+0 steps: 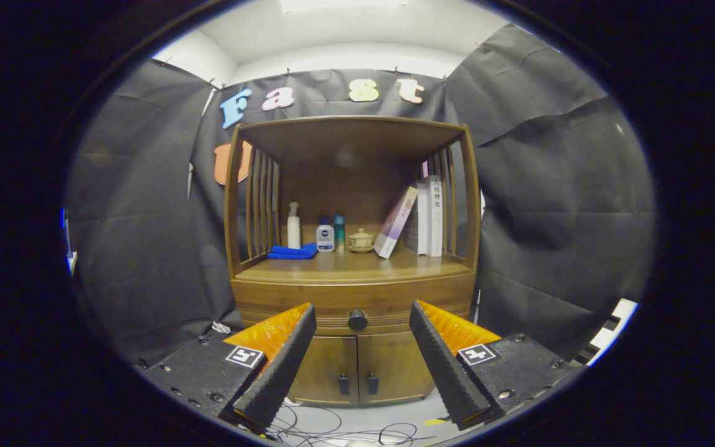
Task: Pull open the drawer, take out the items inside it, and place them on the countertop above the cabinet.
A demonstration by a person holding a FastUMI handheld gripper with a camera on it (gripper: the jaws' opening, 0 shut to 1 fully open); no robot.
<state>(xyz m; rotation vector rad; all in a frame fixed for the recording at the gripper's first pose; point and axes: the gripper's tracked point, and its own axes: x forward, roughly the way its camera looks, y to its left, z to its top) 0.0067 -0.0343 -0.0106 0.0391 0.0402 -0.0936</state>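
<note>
The tongs (357, 363) hung released, fingers spread, well short of the cabinet. Between them, beyond, sat the shut drawer's knob (357, 320); a skewed approach could slip off so small a knob. Above, the bench (357, 264) held a blue cloth (292, 251), bottles (325, 238), a lidded pot (361, 241) and books (419, 217), crowding the room for placing.

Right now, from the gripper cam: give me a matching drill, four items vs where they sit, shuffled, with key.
Items
1. drawer knob
2. blue cloth
3. small lidded pot
4. leaning book

Places
A. countertop, left end, below the pump bottle
B. propped against the upright books on the right
C. beyond the open tongs, centred in their gap
D. countertop middle, right of the two small bottles

Pairs: 1-C, 2-A, 3-D, 4-B
</note>
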